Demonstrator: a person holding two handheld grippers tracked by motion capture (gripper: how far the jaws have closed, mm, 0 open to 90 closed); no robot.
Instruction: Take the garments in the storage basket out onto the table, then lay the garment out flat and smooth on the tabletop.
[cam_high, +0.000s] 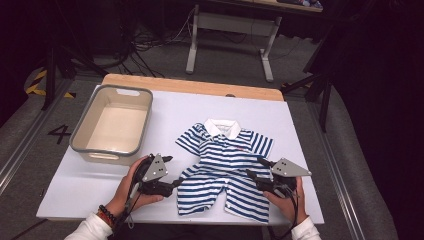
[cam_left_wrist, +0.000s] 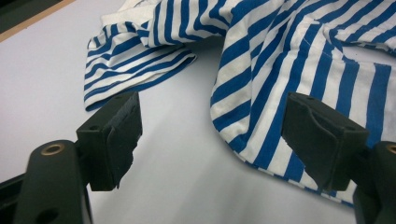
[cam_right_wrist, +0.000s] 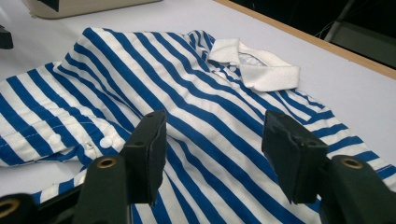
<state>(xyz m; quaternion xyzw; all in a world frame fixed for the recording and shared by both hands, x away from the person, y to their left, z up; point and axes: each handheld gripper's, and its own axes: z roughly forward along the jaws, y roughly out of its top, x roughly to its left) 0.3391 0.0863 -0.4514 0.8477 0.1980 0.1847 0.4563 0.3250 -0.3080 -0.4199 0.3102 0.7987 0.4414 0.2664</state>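
Nearest the person, two hands rest on the front of the white worktop (cam_high: 75, 185), each with a claw aimed inward at a small striped romper (cam_high: 227, 165). The left claw (cam_high: 176, 182) sits at the garment's lower left edge with its jaws spread; in the left gripper view the pads (cam_left_wrist: 116, 135) stand apart with bare worktop and the hem of one leg between them, nothing pinched. The right claw (cam_high: 252, 173) lies at the opposite side, also spread, its pads (cam_right_wrist: 149, 149) hovering over the striped cloth without pressing it. Placed one at each flank, they seem set to take the garment by both sides at once, probably for a fold or a lift.

The romper lies flat and face up in the middle of the worktop, legs toward the person, its white collar (cam_right_wrist: 254, 65) pointing away, sleeves spread out.

Farther off, at the left rear, a grey tub (cam_high: 82, 140) stands empty, likely where the garment is meant to go.
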